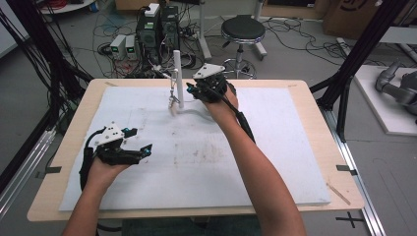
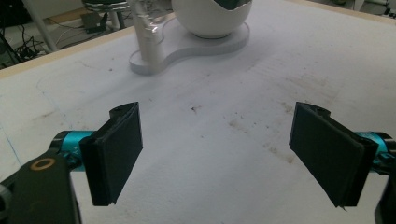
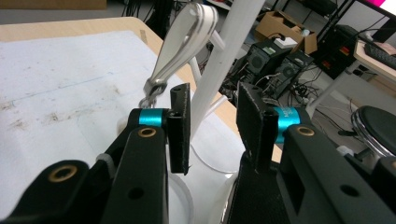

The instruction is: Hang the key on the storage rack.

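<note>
Stand (image 1: 177, 73): white post on a white base, at 12 o'clock on the mat (image 1: 275, 162), toward the far edge of the bench (image 1: 314, 108). A metal clip (image 1: 173, 98) hangs from a short side arm on the post's 9 o'clock side, low over the mat. In the left gripper view a white rounded body (image 2: 210, 18) sits on the base just beside the post.

Your right gripper (image 1: 189, 89) is at the post from the 3 o'clock side. Jaws stand slightly apart, with the post in line between them; contact cannot be told. The clip hangs just past the jaw at 9 o'clock.

Your left gripper (image 1: 140, 150) sits at 8 o'clock on the mat, well apart from the stand. Jaws wide apart, holding nothing.
</note>
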